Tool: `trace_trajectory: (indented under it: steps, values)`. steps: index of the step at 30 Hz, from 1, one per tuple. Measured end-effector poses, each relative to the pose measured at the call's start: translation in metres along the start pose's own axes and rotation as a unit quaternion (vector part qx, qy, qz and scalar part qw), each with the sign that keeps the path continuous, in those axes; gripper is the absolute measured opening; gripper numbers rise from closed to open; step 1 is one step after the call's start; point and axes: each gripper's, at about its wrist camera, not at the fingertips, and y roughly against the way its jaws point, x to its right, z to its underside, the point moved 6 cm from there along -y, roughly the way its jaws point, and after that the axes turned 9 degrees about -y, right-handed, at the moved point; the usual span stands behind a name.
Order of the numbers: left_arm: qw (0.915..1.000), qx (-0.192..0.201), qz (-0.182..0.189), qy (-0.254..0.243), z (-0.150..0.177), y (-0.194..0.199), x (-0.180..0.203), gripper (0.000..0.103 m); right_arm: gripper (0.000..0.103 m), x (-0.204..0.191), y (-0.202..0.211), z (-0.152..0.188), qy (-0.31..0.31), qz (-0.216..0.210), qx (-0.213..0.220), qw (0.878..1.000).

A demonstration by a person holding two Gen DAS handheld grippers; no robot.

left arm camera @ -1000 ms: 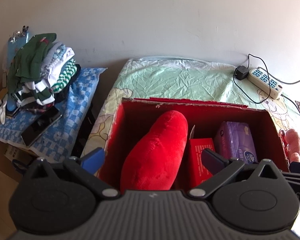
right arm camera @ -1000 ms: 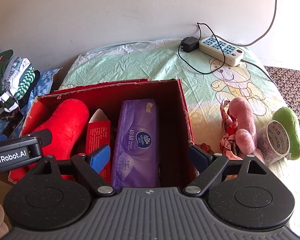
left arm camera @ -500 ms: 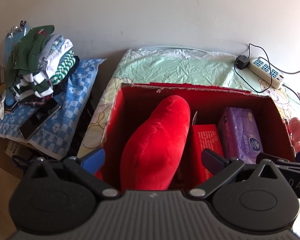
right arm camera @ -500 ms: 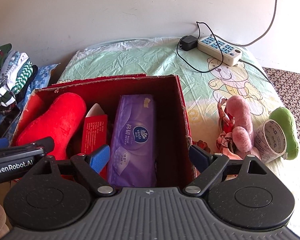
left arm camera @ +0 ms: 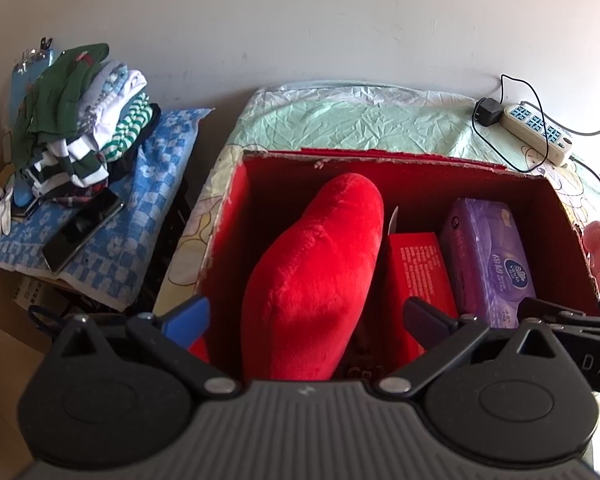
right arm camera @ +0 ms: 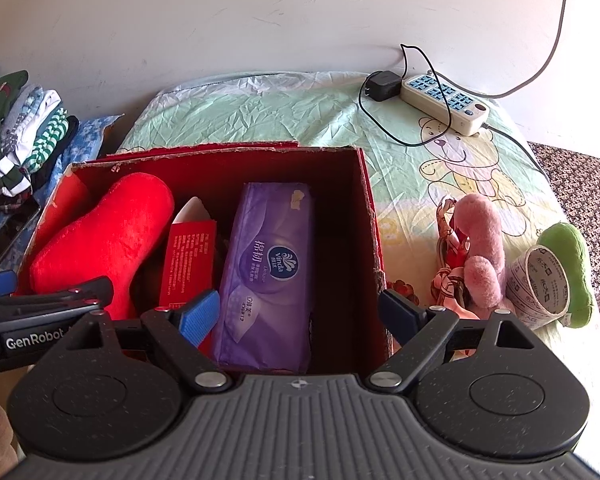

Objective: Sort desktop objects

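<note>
A red cardboard box (right arm camera: 370, 200) (left arm camera: 420, 160) stands on the green sheet. Inside lie a red plush cushion (right arm camera: 108, 236) (left arm camera: 320, 264), a small red carton (right arm camera: 188, 260) (left arm camera: 418, 272) and a purple tissue pack (right arm camera: 272, 264) (left arm camera: 488, 256). My left gripper (left arm camera: 306, 320) is open and empty above the cushion. My right gripper (right arm camera: 300, 316) is open and empty above the tissue pack. To the right of the box lie a pink plush toy (right arm camera: 482, 248), a roll of tape (right arm camera: 540, 284) and a green plush (right arm camera: 572, 268).
A white power strip (right arm camera: 444, 98) (left arm camera: 536, 132) with a black charger and cord lies at the back of the table. A pile of folded clothes (left arm camera: 80, 120) and a dark phone (left arm camera: 80, 232) lie on a blue checked cloth to the left.
Both grippers have drawn slightly back and up over the box, still open. The box contents have not moved.
</note>
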Motion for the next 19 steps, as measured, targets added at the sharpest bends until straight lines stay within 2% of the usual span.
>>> trace_trajectory:
  steps: [11, 19]
  values:
    - [0.9999, 0.013, -0.009, 0.003, 0.0004, 0.0029, -0.0052, 0.102, 0.088, -0.0026, -0.0013, 0.0027, -0.003, -0.012, -0.012, 1.000]
    - [0.9997, 0.022, -0.011, 0.004, 0.0000, 0.0093, -0.0047, 0.102, 0.088, -0.0033, 0.0036, 0.0019, 0.002, -0.008, -0.003, 1.000]
